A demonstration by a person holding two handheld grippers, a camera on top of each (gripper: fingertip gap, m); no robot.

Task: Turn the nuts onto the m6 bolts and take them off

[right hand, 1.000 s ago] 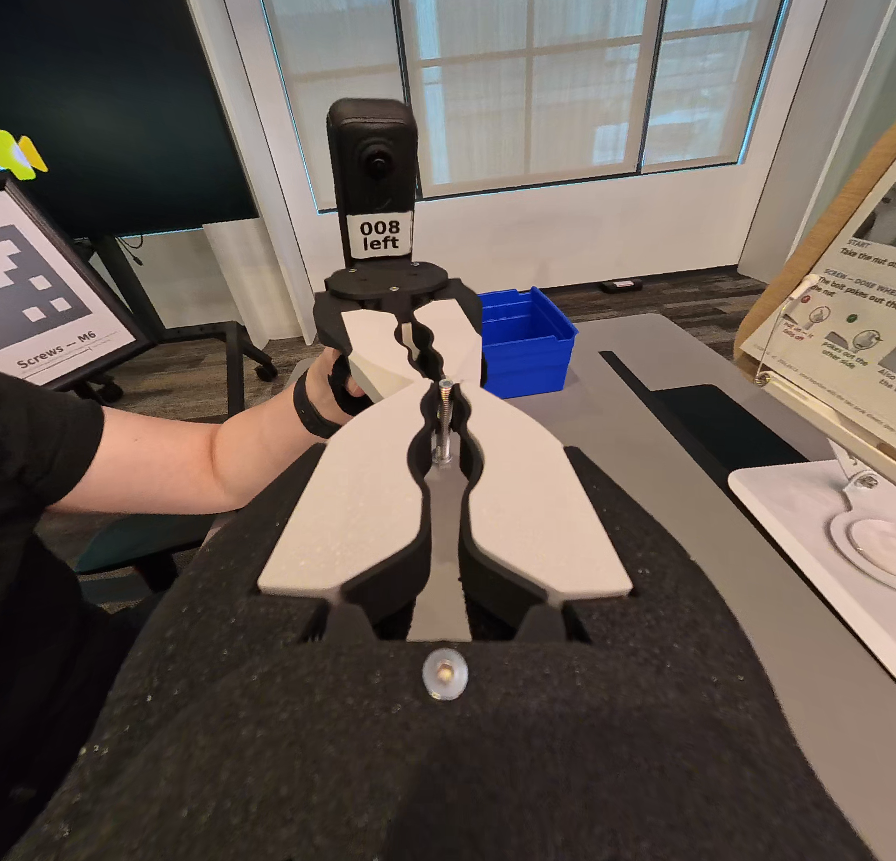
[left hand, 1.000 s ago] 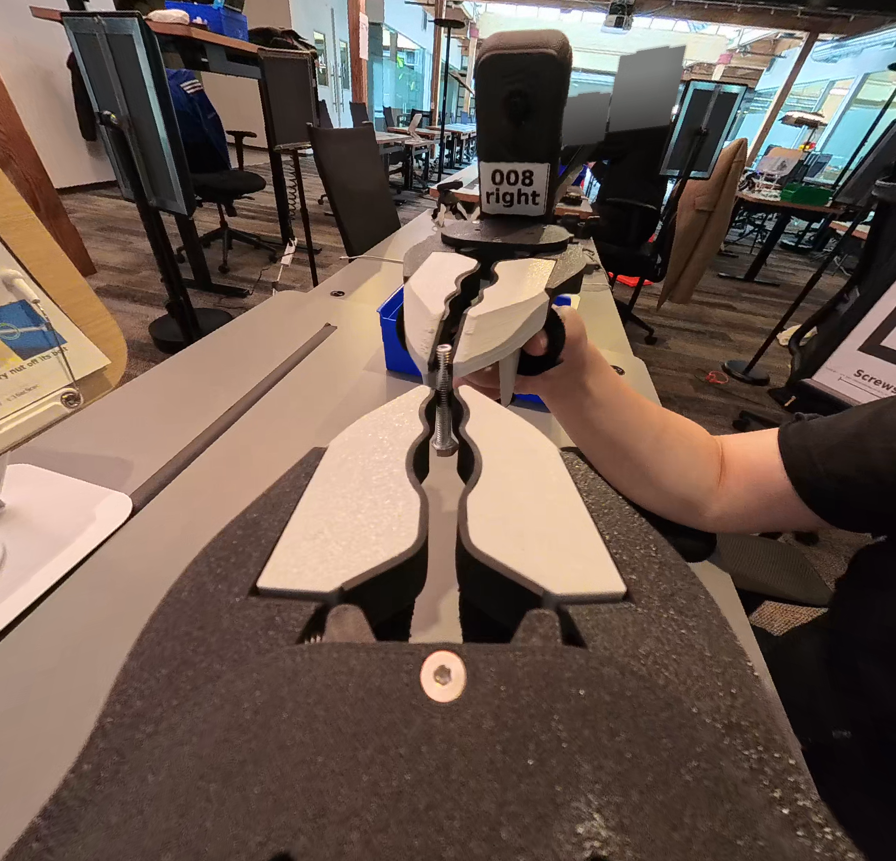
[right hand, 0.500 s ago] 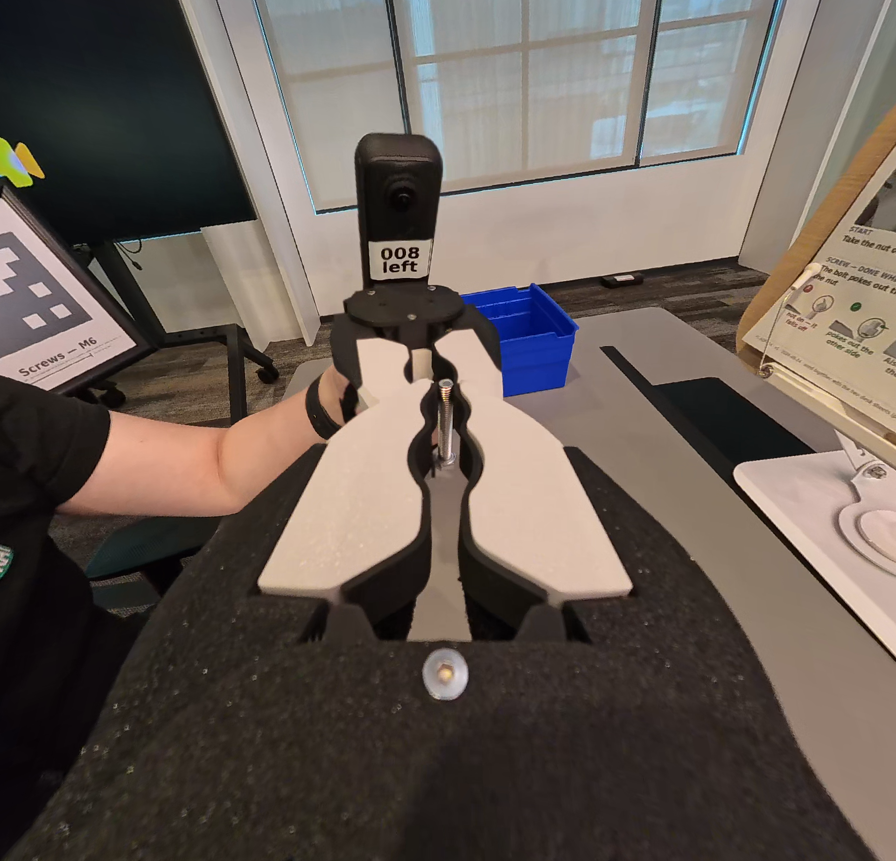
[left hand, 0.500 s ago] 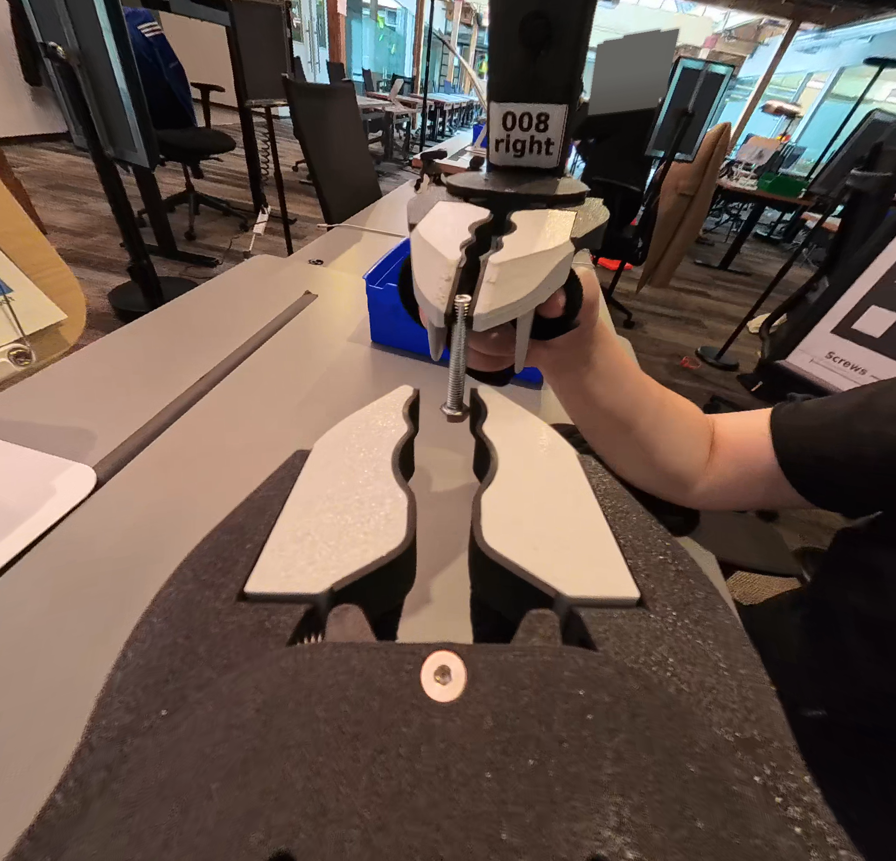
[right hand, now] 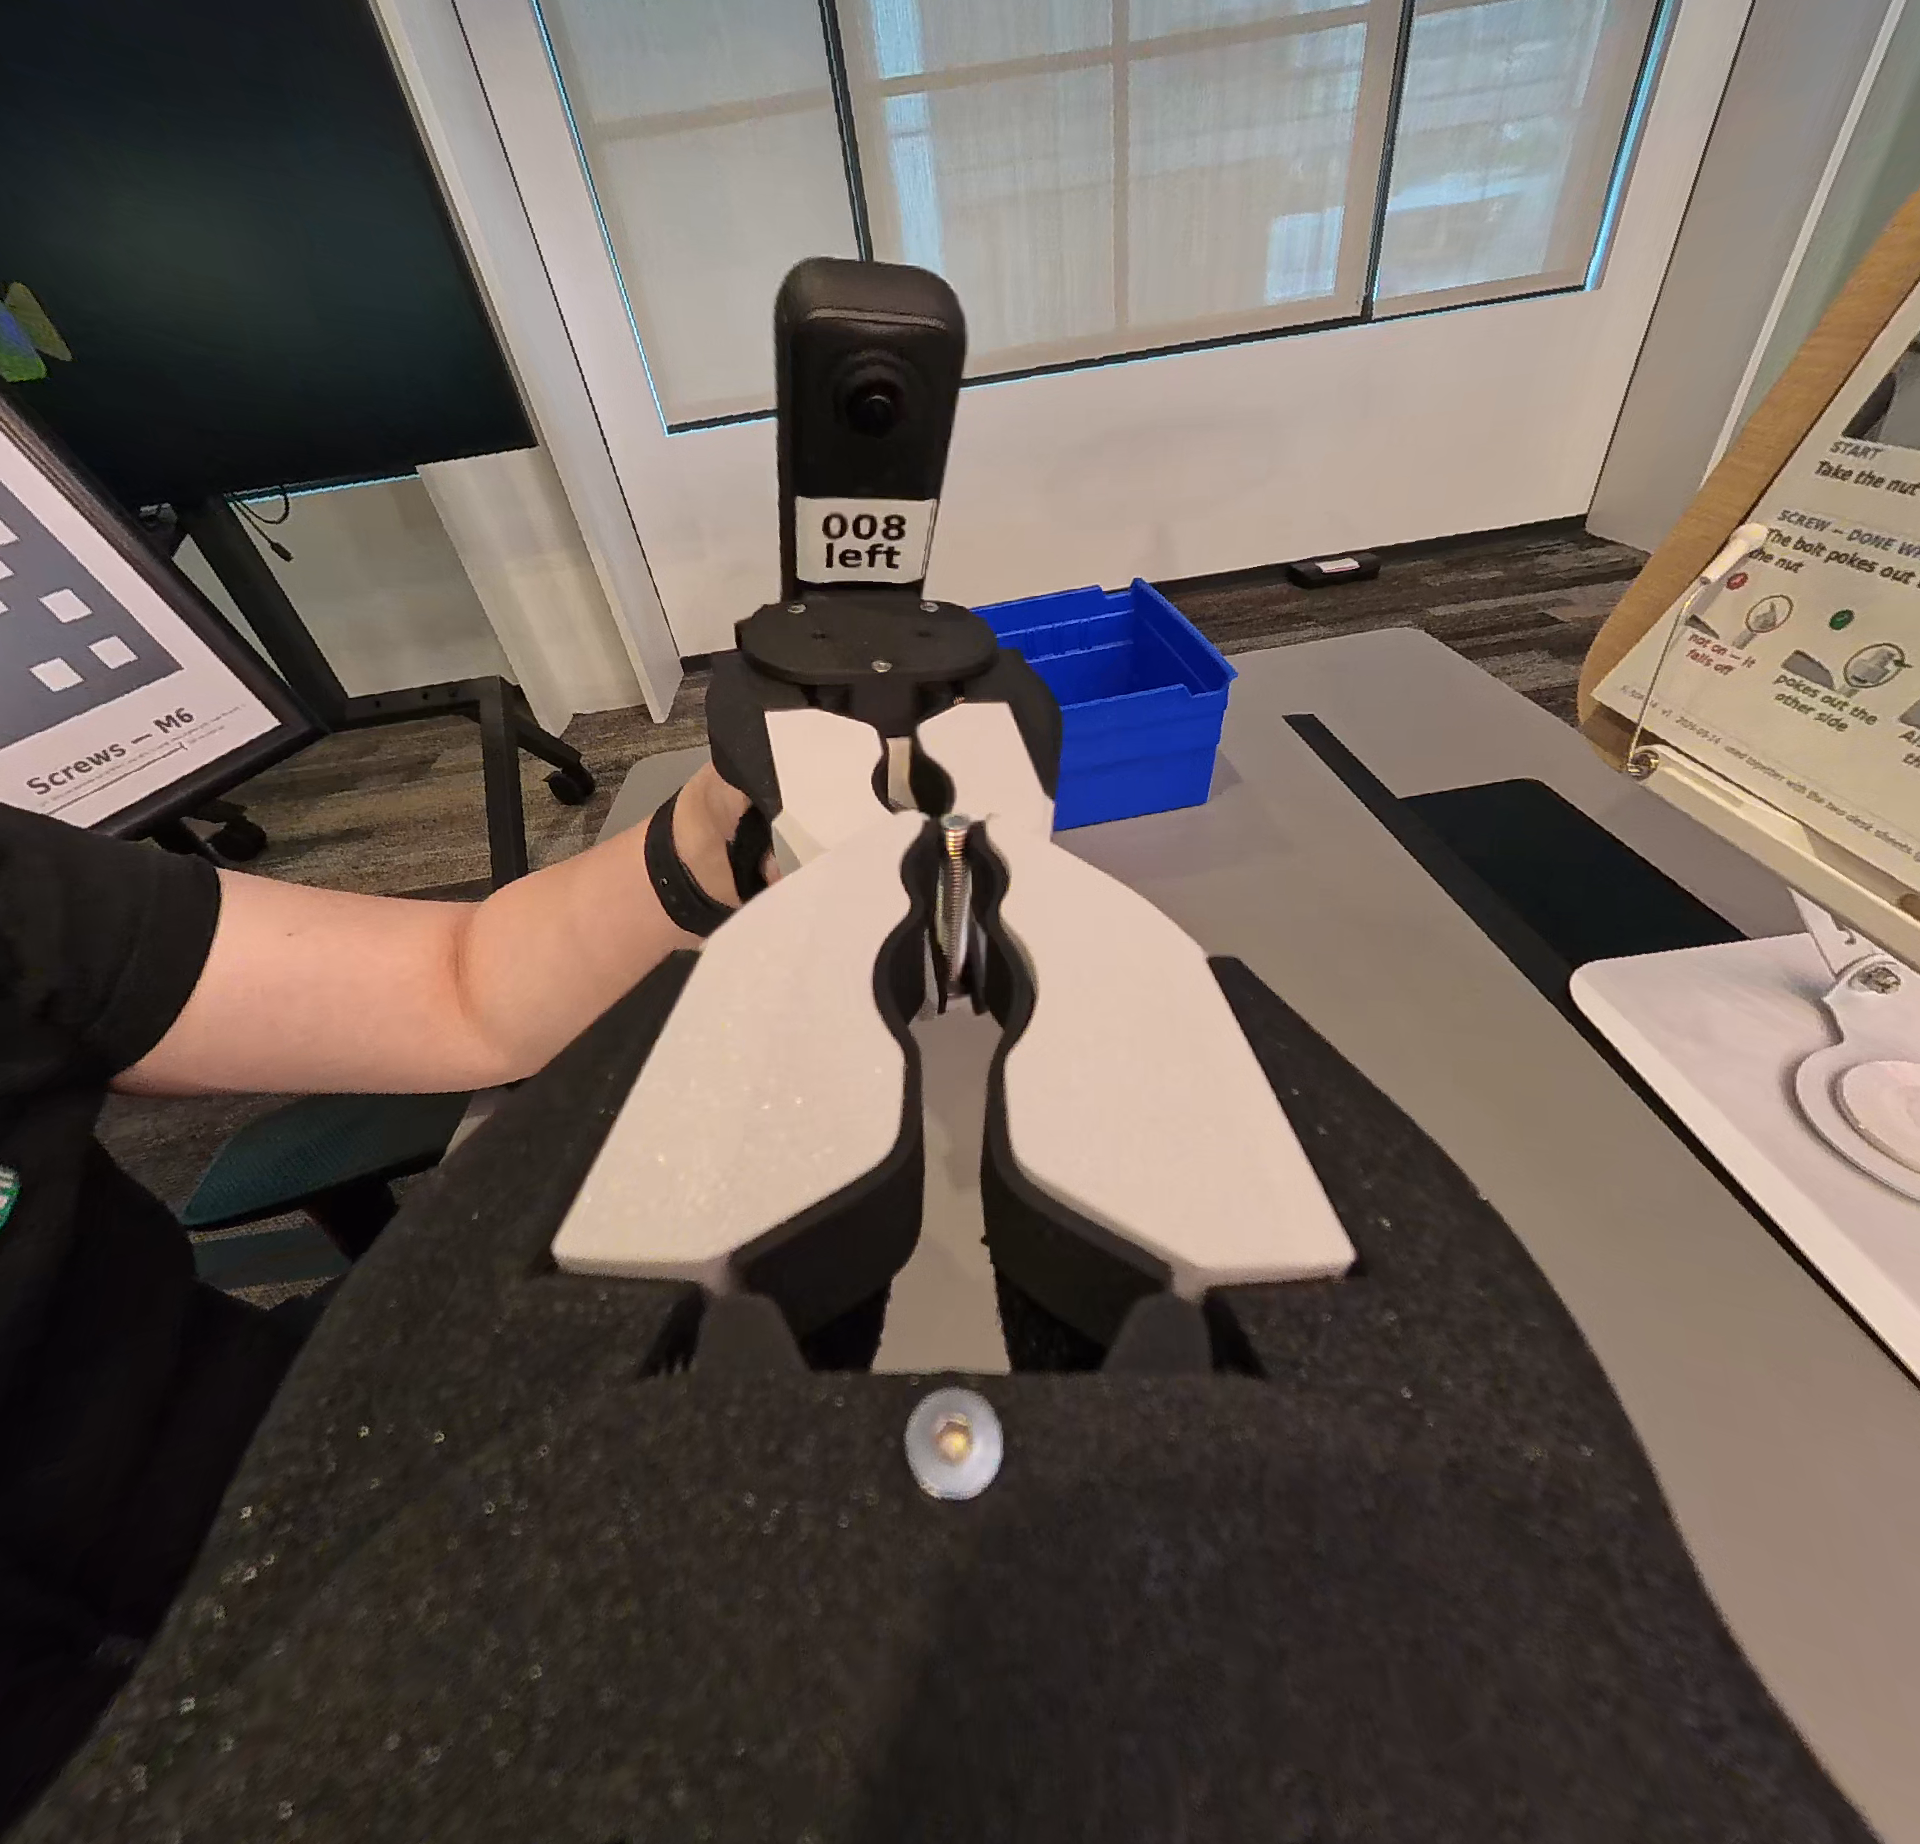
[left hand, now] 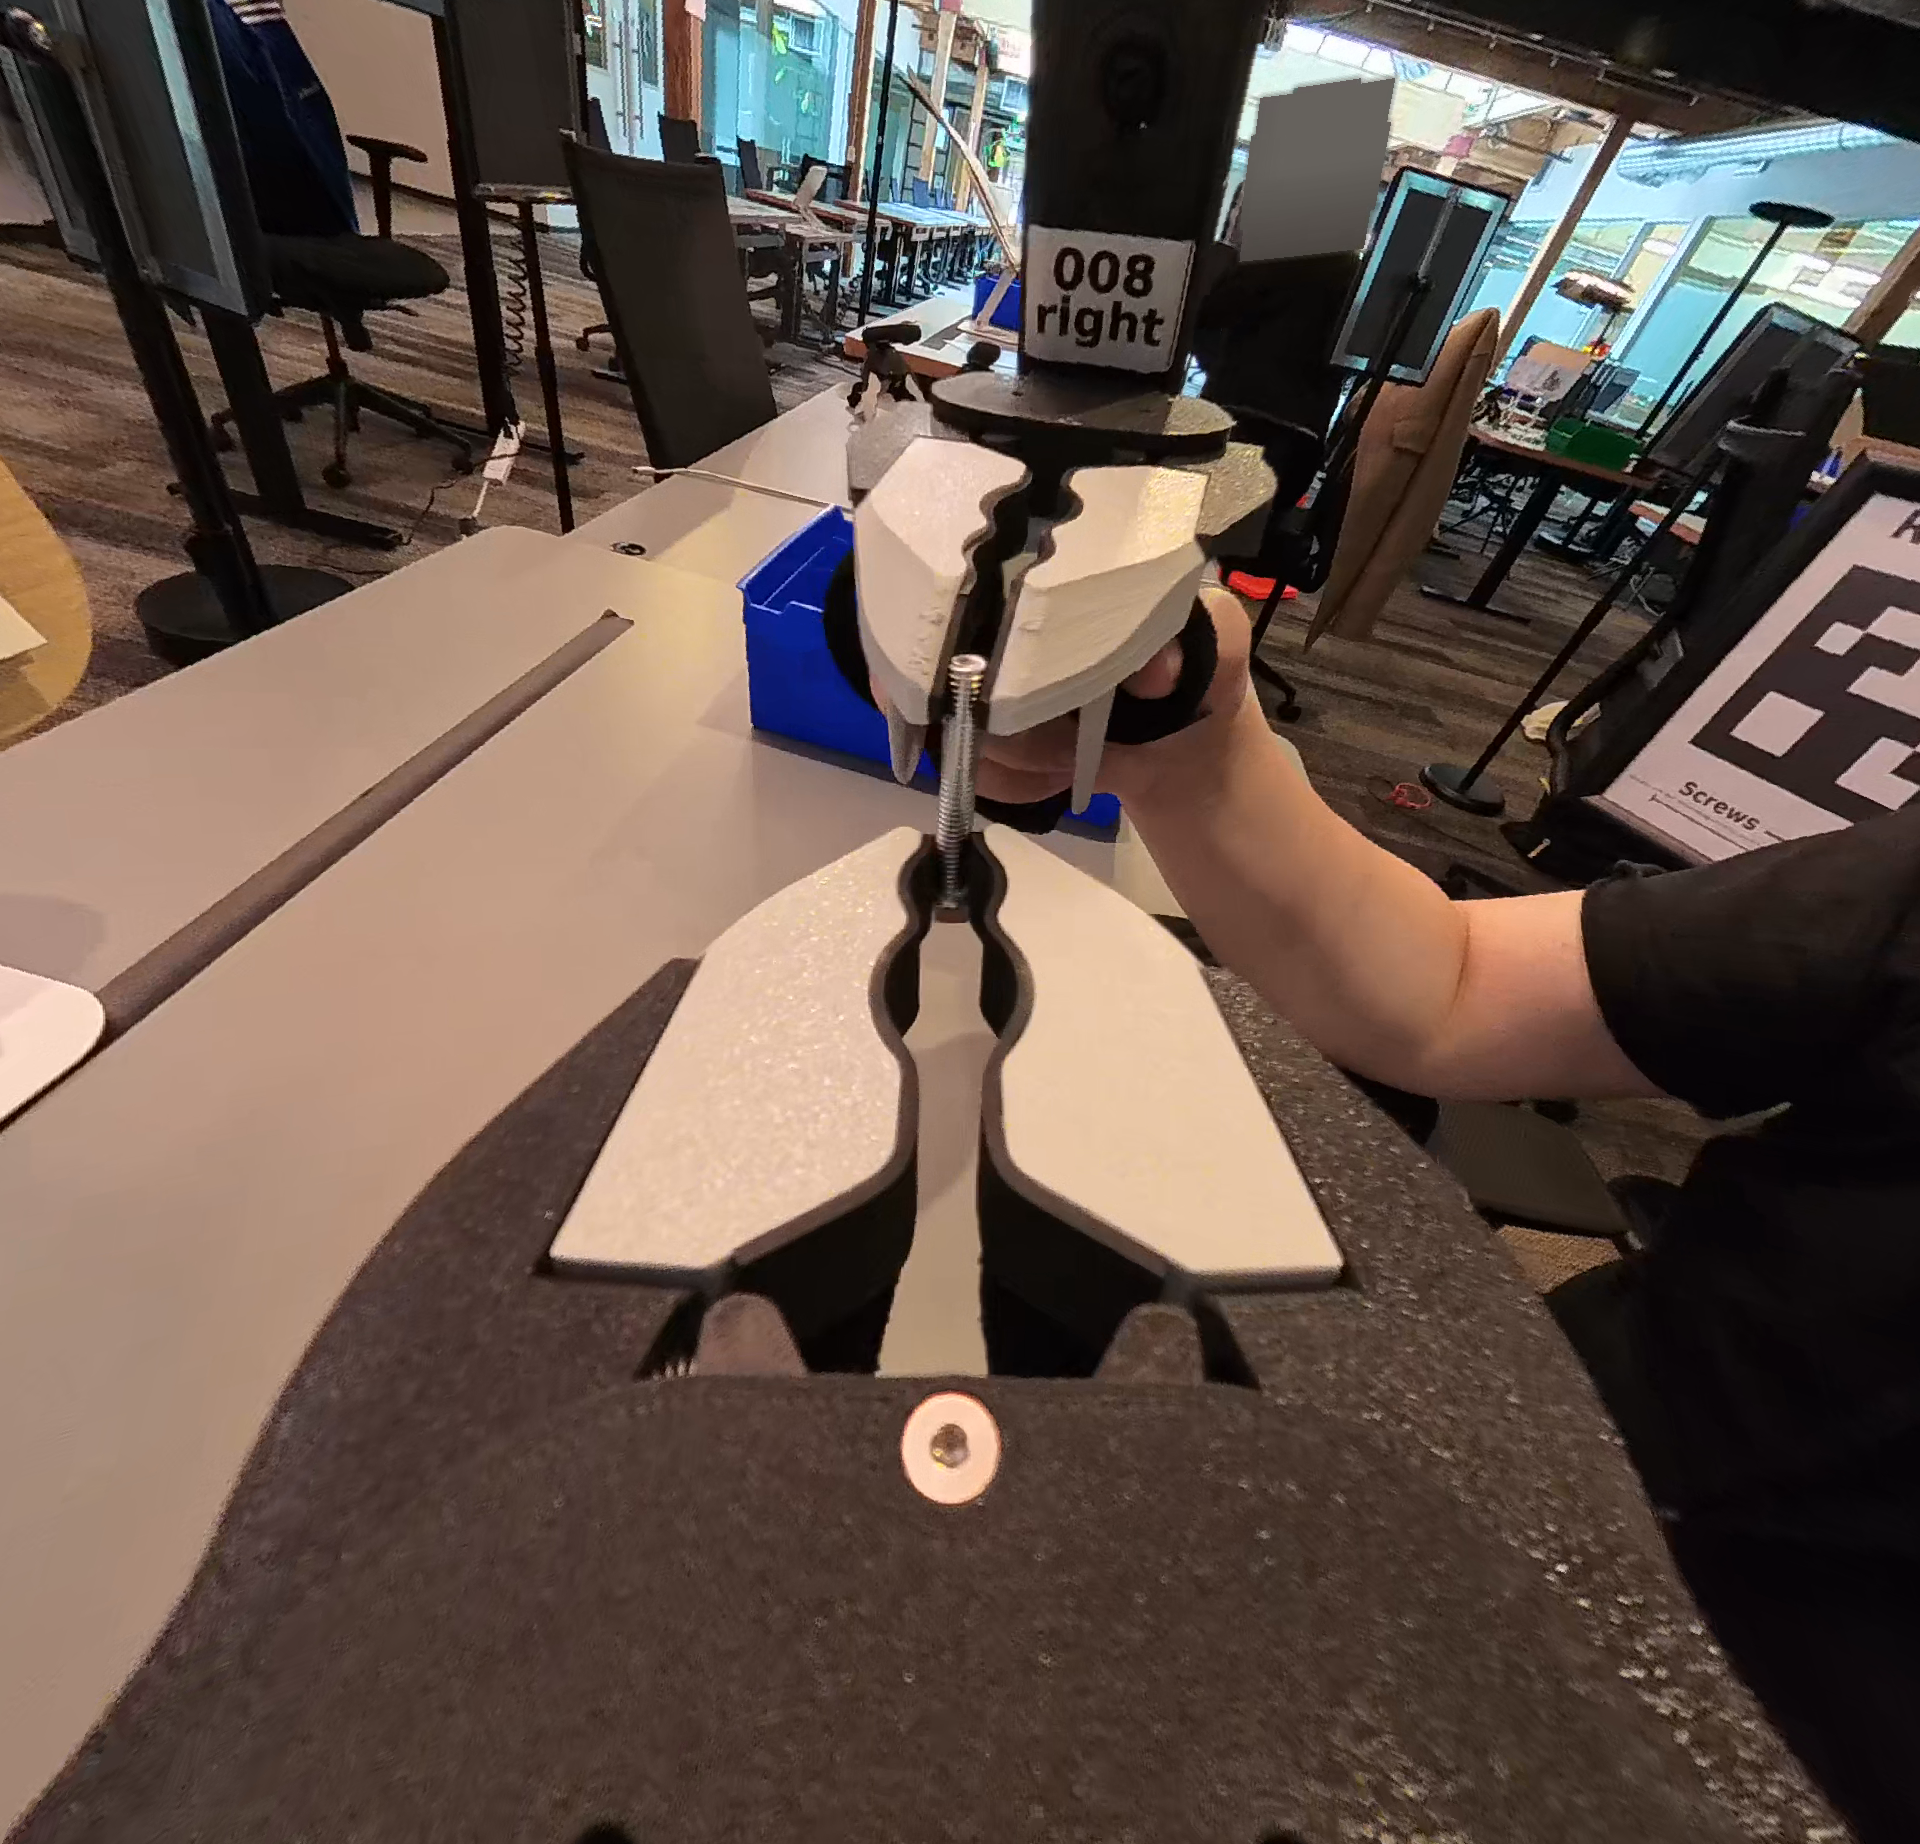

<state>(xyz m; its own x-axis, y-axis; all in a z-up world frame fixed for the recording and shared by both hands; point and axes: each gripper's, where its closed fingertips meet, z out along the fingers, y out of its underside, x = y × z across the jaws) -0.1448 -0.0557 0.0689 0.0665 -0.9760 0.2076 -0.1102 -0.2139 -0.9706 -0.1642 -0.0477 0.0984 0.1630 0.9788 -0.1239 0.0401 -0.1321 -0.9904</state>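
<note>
One bolt spans the gap between both grippers above the table's far edge, its long axis running tip to tip. Its head sits clamped in the closed right gripper. Its nut end sits gripped in the narrowed left gripper, each equally near.

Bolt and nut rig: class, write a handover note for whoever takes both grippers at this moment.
Right gripper: fingers shut on the long threaded steel bolt.
Left gripper: fingers shut on the small steel nut at the bolt's other end.
Both held above the grey table, near the blue plastic bin.
Done: nut sits on the thread tip.
Left: run it on fully, then take it off.
</note>
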